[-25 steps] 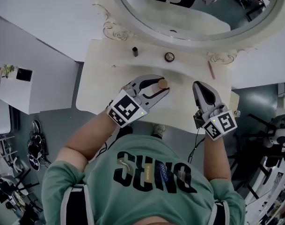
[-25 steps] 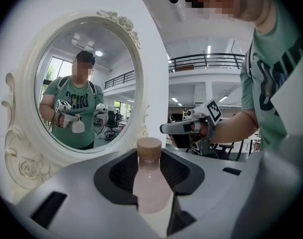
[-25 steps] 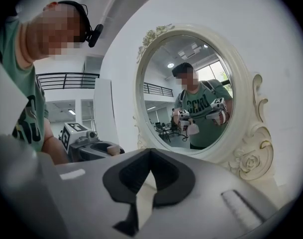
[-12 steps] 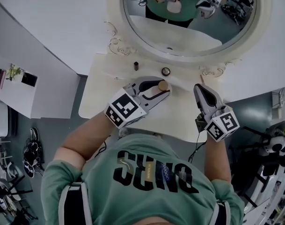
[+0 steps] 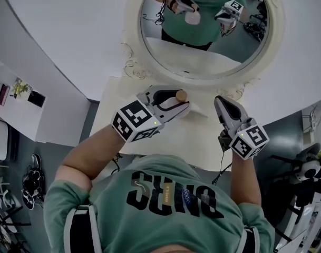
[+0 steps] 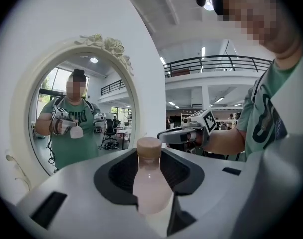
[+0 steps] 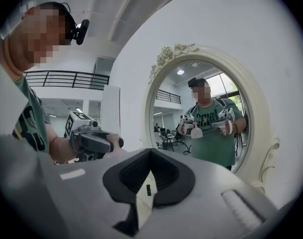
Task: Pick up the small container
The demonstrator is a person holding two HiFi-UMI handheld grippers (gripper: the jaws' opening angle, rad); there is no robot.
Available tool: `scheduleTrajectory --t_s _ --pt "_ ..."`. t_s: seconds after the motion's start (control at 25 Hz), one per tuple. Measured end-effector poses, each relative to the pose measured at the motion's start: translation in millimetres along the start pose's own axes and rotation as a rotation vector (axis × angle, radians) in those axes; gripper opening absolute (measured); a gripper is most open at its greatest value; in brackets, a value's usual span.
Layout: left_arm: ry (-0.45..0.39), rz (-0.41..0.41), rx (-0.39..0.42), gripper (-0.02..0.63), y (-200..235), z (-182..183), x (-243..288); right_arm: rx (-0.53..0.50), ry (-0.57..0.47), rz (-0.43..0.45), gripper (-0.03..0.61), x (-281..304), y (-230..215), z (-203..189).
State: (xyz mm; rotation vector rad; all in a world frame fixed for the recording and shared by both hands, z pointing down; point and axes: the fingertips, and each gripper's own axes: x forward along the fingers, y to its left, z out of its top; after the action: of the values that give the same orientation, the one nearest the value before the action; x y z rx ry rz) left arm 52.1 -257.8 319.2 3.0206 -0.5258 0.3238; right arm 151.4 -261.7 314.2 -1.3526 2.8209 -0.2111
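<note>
The small container (image 5: 181, 95) is a pale pink bottle (image 6: 150, 183) with a tan cap. My left gripper (image 5: 182, 100) is shut on its body and holds it upright, well above the cream vanity table (image 5: 202, 136). In the left gripper view the bottle stands between the dark pads (image 6: 183, 173), cap toward the mirror. My right gripper (image 5: 222, 100) hangs to its right at about the same height, jaws together and empty. The right gripper view shows its own tips (image 7: 151, 152) meeting, and the left gripper (image 7: 99, 142) with the bottle (image 7: 116, 148) off to the left.
An oval mirror (image 5: 202, 30) in an ornate cream frame (image 5: 134, 51) hangs on the white wall behind the table and reflects the person and both grippers. A small dark tube (image 7: 148, 189) stands on the table below. Grey floor lies on both sides of the table.
Both grippers have risen straight up, the left one carrying the bottle higher above the table. The view has tilted up, so more of the mirror shows.
</note>
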Motion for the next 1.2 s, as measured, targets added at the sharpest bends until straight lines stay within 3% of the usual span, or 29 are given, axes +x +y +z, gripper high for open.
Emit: scheduleTrajectory --t_s 0.44,0.68,1.2 --pt "-0.02 -0.012 0.037 0.141 -3 65 -6 -0.036 -0.029 0.025 0.009 -2 11 50" --pt "-0.03 -0.045 0.01 0.142 -4 94 -13 -0.072 -0.051 0.029 0.009 -5 19 75" --pt "-0.014 -0.044 0.06 0.143 -2 129 -17 -0.113 -0.097 0.026 0.009 -6 21 111"
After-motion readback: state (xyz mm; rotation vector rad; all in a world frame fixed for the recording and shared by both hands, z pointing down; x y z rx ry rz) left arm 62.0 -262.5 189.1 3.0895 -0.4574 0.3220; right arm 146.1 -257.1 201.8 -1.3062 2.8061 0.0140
